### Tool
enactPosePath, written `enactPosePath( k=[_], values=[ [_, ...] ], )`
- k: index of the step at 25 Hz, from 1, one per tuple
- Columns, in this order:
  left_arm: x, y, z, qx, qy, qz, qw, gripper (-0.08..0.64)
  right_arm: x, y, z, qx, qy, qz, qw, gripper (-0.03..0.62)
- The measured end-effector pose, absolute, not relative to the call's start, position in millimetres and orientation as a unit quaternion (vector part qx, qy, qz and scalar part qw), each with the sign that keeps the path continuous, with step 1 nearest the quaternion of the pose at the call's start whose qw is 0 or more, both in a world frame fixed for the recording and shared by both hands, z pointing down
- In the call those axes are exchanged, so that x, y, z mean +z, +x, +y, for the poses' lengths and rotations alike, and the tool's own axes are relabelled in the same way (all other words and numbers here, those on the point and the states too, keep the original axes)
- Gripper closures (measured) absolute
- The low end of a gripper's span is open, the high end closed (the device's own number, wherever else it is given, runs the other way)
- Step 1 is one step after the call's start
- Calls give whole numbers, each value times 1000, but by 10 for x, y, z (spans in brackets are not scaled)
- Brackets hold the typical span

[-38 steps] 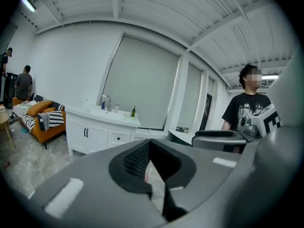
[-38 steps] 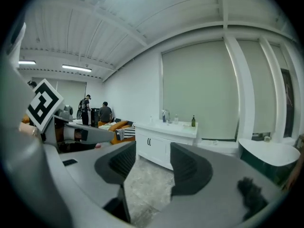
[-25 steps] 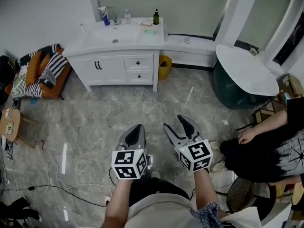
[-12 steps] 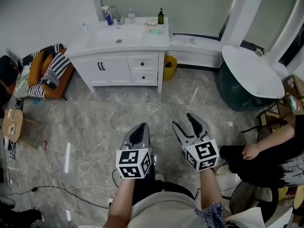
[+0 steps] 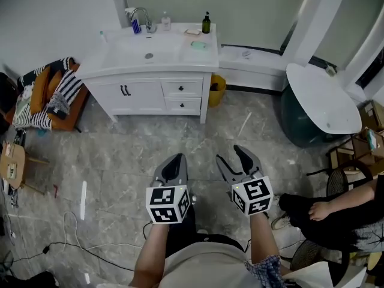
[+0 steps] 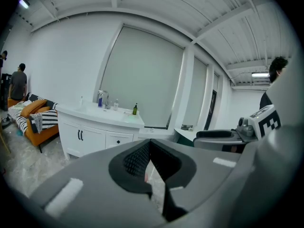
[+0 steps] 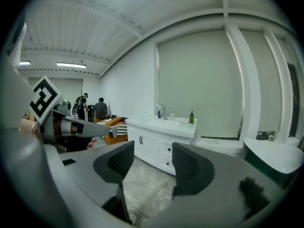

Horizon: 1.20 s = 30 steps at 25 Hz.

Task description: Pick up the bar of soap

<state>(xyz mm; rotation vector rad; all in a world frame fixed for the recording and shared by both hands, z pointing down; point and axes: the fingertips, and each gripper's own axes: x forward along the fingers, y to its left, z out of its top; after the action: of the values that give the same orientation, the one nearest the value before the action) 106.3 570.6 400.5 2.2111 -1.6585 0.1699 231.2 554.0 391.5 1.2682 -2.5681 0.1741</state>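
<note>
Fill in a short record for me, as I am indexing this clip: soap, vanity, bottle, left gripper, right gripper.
soap: pale green bar lying on the vanity top near its right end, untouched
vanity: white cabinet against the far wall
dark bottle: upright, behind the soap
left gripper: jaws together, empty, well short of the vanity
right gripper: jaws apart, empty, beside the left gripper

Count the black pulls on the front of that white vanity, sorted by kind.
Bar handles: 2
Round knobs: 2
Total: 4
</note>
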Motion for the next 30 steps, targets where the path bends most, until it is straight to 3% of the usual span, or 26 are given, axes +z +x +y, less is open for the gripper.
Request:
enactPosePath(
  k=[15,30],
  values=[
    [3910,314,4169,57,785,-585,194,551,3895,1634,4032,77,457,-875,141,353],
    [3929,-16,3436,78,797,-570,185,551,3909,1253,3439,74,472,-865,151,353]
  ],
)
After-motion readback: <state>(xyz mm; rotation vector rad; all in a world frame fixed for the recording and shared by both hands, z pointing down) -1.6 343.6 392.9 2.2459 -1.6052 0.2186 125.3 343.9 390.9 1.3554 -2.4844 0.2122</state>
